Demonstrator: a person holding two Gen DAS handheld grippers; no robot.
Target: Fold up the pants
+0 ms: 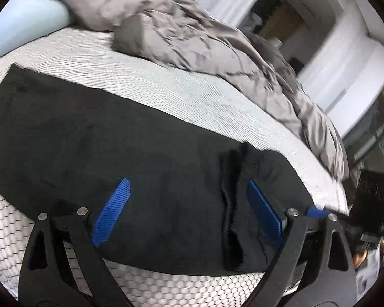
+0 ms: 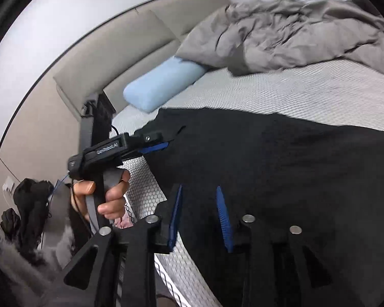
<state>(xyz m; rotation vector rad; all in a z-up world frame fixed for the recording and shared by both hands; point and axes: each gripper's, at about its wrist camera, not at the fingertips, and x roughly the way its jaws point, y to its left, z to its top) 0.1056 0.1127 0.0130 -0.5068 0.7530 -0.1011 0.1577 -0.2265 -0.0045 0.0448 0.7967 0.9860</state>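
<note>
Bedroom; grey mattress [image 1: 166,94] carried black pants [image 1: 115,138] along its near edge. Left gripper [image 1: 189,204] spread wide, empty, above the fabric. Right gripper [image 2: 199,215] partly apart, nothing pinched. Best to pinch both layers squarely at an end before lifting.

pants [image 1: 94,133] under left gripper: black matt cloth, soft nap. mattress [image 1: 130,76] beyond: white woven mesh, rough. duvet [image 1: 192,38] farther off: grey crumpled cloth. finger pads [image 1: 112,209]: blue ribbed plastic.

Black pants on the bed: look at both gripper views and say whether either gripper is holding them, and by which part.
Nothing is held. The left gripper and right gripper both stand open over the black pants, their blue pads clear of the cloth.
</note>
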